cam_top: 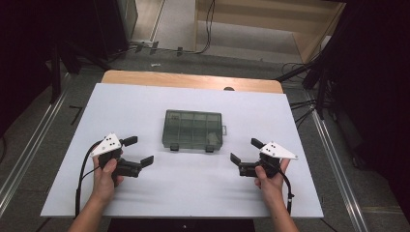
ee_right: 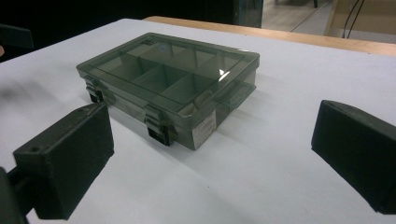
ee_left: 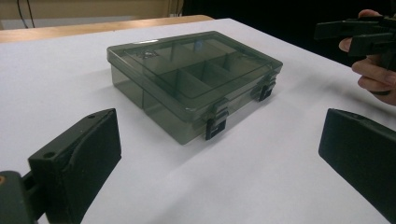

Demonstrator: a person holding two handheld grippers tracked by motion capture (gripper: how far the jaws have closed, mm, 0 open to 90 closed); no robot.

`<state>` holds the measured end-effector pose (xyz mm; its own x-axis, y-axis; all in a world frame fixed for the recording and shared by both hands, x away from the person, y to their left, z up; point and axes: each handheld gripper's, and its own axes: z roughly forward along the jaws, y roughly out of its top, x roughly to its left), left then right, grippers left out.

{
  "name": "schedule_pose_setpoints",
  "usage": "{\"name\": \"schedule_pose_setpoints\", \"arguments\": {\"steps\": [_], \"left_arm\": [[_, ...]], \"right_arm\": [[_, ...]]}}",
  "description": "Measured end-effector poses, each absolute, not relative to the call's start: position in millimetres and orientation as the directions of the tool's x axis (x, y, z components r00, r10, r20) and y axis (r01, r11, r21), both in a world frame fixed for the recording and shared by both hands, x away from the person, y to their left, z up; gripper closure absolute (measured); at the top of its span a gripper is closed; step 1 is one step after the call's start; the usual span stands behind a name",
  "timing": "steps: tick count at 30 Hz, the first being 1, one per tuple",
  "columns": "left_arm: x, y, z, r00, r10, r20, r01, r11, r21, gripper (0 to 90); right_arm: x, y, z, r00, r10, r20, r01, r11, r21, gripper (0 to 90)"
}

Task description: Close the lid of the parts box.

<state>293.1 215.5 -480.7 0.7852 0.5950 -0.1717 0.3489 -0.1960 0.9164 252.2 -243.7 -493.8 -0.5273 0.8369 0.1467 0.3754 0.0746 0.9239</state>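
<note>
Simply a closed, smoky-clear organiser box (cam_top: 193, 129)

The person's forearms are bare, no sleeves; each hand grips a black two-jaw left gripper (cam_top: 137, 150) or right gripper (cam_top: 246, 151). Each carries a white three-cornered plate dotted with small screws; a black cable trails behind; the blocky matte jaws show screw holes.

Smoky translucent organizer box (cam_top: 193, 129), rectangular, lid shut, two dark latches (ee_left: 216, 125) closed on its near long side. Internal dividers visible through lid. Sits flat mid-table (cam_top: 145, 104), long side facing the person, nothing touching it.
</note>
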Motion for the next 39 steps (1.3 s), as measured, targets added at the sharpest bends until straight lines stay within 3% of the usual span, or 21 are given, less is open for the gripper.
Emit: {"name": "schedule_pose_setpoints", "arguments": {"steps": [39], "left_arm": [[265.7, 272.7, -481.1, 0.735, 0.66, -0.159, 0.355, -0.175, 0.918, 0.0]], "right_arm": [[222.3, -295.1, -501.0, -0.443, 0.886, 0.138, 0.39, 0.052, 0.919, 0.0]]}}
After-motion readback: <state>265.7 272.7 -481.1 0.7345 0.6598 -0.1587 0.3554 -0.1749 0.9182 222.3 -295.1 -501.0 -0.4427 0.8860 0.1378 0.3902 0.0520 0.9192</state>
